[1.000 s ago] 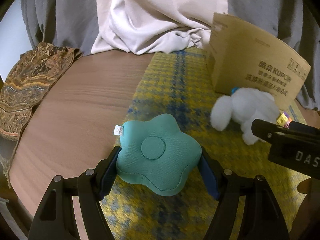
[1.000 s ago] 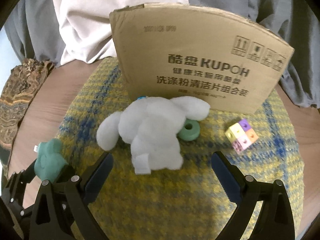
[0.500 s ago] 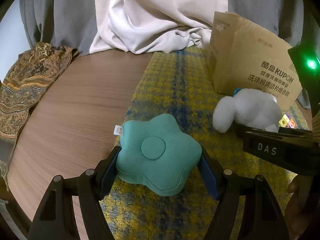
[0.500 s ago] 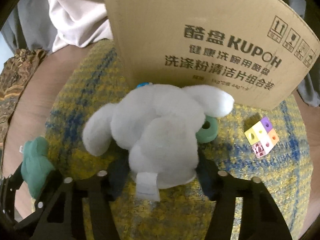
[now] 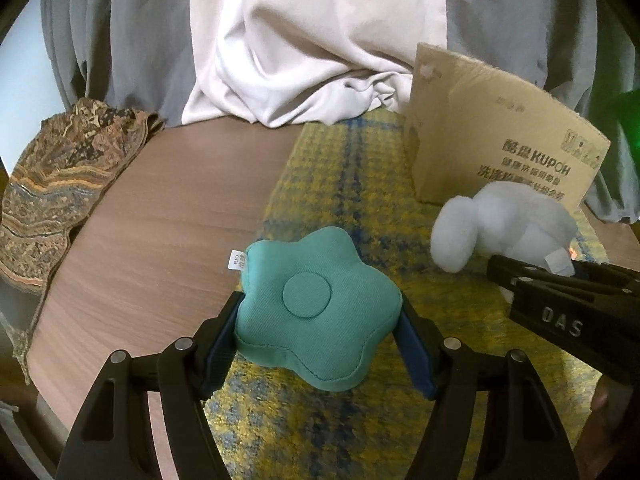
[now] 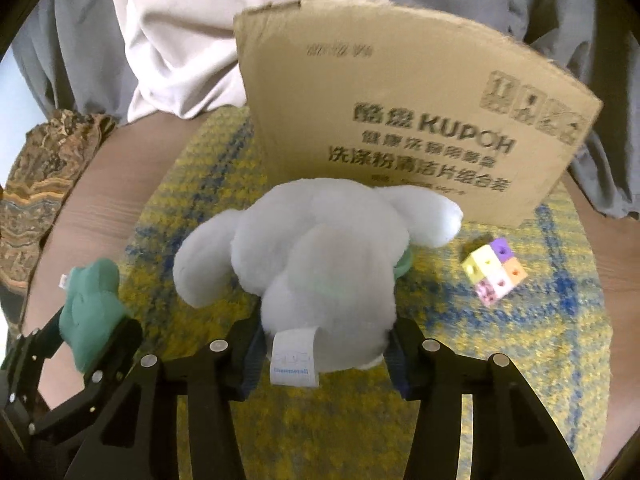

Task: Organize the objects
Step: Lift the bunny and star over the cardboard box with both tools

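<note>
My left gripper (image 5: 320,332) is shut on a teal star-shaped cushion (image 5: 316,312), held above the yellow-blue woven mat (image 5: 352,184); it also shows in the right wrist view (image 6: 90,308). My right gripper (image 6: 324,348) is shut on a white plush rabbit (image 6: 320,256), lifted in front of the cardboard box (image 6: 400,120). The rabbit (image 5: 504,228) and the right gripper's body show at the right of the left wrist view. A green ring (image 6: 404,264) peeks out behind the rabbit. A pastel cube block (image 6: 496,276) lies on the mat to the right.
The mat lies on a round wooden table (image 5: 160,224). A patterned brown cloth (image 5: 52,188) drapes the left edge. Grey and white curtains (image 5: 304,40) hang behind. The box (image 5: 496,148) stands at the mat's far right.
My right gripper moved forward, closed on the white rabbit and has lifted it. My left gripper kept its hold on the teal cushion, almost still.
</note>
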Action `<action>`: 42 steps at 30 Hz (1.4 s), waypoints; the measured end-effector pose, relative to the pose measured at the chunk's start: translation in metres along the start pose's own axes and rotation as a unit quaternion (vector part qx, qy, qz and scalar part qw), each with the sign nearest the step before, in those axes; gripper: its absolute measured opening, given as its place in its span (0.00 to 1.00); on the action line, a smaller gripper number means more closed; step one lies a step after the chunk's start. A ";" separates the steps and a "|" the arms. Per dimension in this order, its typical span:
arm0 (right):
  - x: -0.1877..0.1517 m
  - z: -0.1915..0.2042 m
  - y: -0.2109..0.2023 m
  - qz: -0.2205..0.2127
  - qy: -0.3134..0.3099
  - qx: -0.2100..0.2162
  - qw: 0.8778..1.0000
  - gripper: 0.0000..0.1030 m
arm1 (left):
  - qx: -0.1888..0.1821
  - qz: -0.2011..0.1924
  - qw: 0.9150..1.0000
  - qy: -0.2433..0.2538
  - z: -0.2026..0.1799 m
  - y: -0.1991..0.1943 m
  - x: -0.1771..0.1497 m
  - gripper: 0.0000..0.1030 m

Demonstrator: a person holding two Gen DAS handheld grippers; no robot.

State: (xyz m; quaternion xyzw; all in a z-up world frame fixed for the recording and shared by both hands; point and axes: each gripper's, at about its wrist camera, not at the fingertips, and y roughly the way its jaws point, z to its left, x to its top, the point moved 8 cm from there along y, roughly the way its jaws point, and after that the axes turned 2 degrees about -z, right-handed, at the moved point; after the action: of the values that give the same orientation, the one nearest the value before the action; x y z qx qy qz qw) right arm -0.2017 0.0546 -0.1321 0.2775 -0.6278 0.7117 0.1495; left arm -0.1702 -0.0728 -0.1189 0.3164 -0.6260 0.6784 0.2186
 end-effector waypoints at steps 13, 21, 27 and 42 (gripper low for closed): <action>0.018 -0.052 -0.058 -0.050 0.026 -0.012 0.998 0.49 | -0.028 -0.030 0.999 0.032 -0.054 -0.032 0.026 0.68; 0.037 -0.082 -0.095 -0.083 0.042 -0.019 0.996 0.49 | -0.042 -0.051 0.996 0.053 -0.084 -0.049 0.056 0.68; 0.052 -0.091 -0.116 -0.104 0.049 -0.019 0.993 0.49 | -0.049 -0.069 0.994 0.063 -0.098 -0.063 0.080 0.68; 0.086 -0.096 -0.148 -0.138 0.049 -0.017 0.989 0.49 | -0.053 -0.101 0.990 0.084 -0.111 -0.079 0.133 0.68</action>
State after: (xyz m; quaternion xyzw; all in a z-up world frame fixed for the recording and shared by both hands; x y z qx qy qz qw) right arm -0.2078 0.1614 0.0323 0.3238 -0.5869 0.6864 0.2820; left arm -0.2267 0.0329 0.0289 0.3079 -0.6056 0.6429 0.3538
